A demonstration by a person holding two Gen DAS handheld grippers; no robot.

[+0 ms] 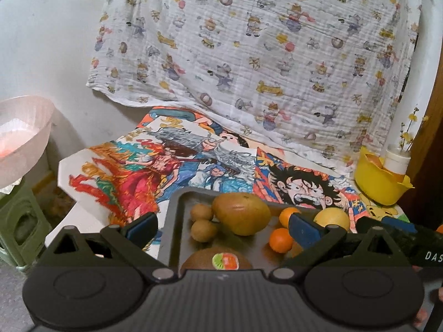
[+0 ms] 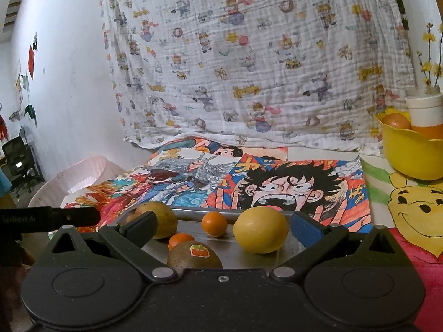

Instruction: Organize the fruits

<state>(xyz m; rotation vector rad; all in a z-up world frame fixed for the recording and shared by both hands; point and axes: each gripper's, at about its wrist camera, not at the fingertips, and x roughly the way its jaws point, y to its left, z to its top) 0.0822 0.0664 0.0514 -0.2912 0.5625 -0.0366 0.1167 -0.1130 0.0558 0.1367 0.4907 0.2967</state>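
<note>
Fruit crowds a dark metal baking tray on a desk spread with bright cartoon posters, both hand-held grippers poised at its near edge, nothing yet lifted. In the left wrist view, going left to right, a translucent pink plastic bowl sits off the desk at 9 o'clock; the left hand-held gripper stands wide and empty over the tray; two small round brown fruits touch each other at its 11 o'clock, just beside a large brownish-green mango at 12; a brown kiwi with a red-and-green sticker lies nearest the camera, at 6 o'clock; two small oranges sit at 1 o'clock, one partly behind the blue fingertip; a smooth yellow lemon lies beyond. A yellow plastic bowl, already holding something orange, stands at 2 o'clock near a white bottle of yellow flowers. The right hand-held gripper is likewise spread wide and empty, with the lemon between its fingers.

Risk, judged from here: round fruit on smooth metal may roll if a finger nudges it while closing, knocking neighbours about or off the tray; a hard squeeze could bruise the kiwi.
</note>
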